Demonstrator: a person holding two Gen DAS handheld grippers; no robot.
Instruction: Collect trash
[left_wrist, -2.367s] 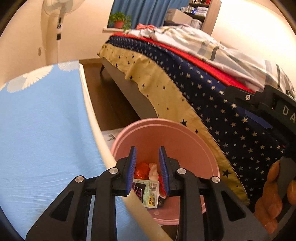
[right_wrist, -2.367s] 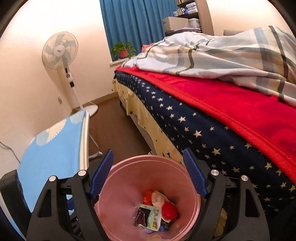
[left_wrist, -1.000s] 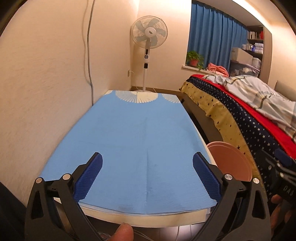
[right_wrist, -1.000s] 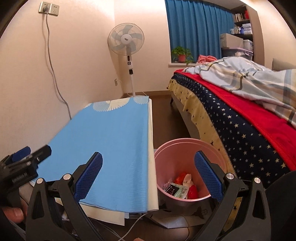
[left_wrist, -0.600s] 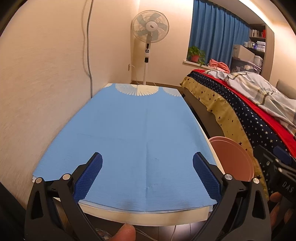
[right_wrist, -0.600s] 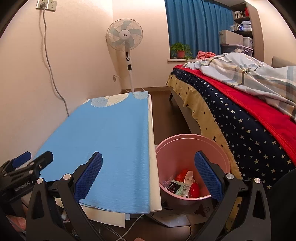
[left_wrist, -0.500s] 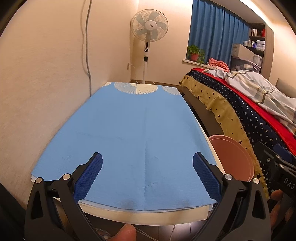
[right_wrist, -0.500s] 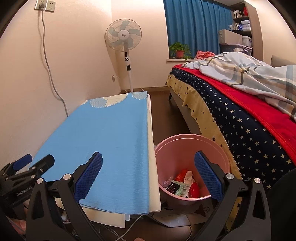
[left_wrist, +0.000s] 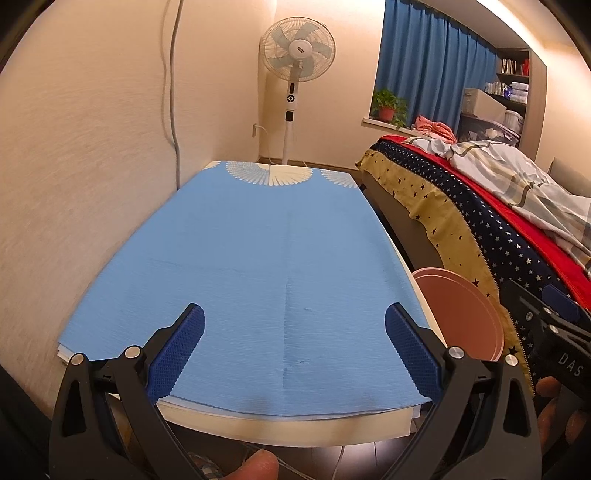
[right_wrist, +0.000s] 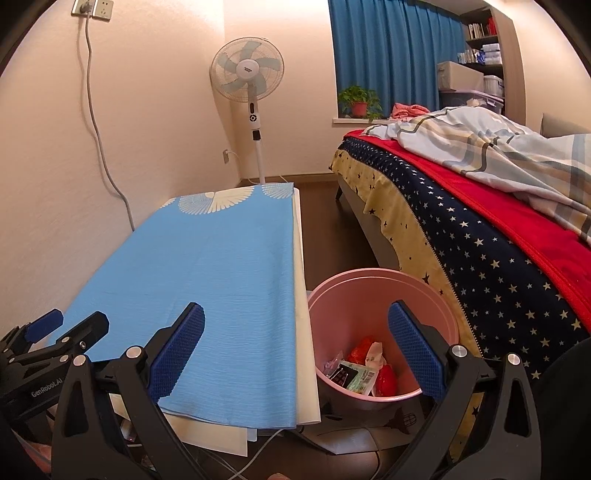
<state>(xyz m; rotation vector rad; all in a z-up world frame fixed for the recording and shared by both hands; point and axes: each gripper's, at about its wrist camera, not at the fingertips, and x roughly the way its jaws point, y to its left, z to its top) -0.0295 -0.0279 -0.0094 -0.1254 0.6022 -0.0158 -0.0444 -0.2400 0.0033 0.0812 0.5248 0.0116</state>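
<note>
A pink bin (right_wrist: 369, 291) stands on the floor between the table and the bed, with crumpled wrappers (right_wrist: 364, 369) at its bottom. Its rim also shows in the left wrist view (left_wrist: 461, 317). My left gripper (left_wrist: 294, 345) is open and empty, held over the near edge of the blue-covered table (left_wrist: 258, 240). My right gripper (right_wrist: 295, 347) is open and empty, held above the table's right edge and the bin. The left gripper also shows in the right wrist view (right_wrist: 48, 339), at the far left.
A bed (right_wrist: 498, 221) with a star-patterned cover runs along the right. A standing fan (right_wrist: 253, 92) is at the far wall, with a cable (right_wrist: 107, 166) down the left wall. Papers and cords lie under the table's near end (right_wrist: 266, 443).
Both grippers pulled back from over the bin, and the left one opened wide after holding a wrapper above it. In the last second both views have barely shifted.
</note>
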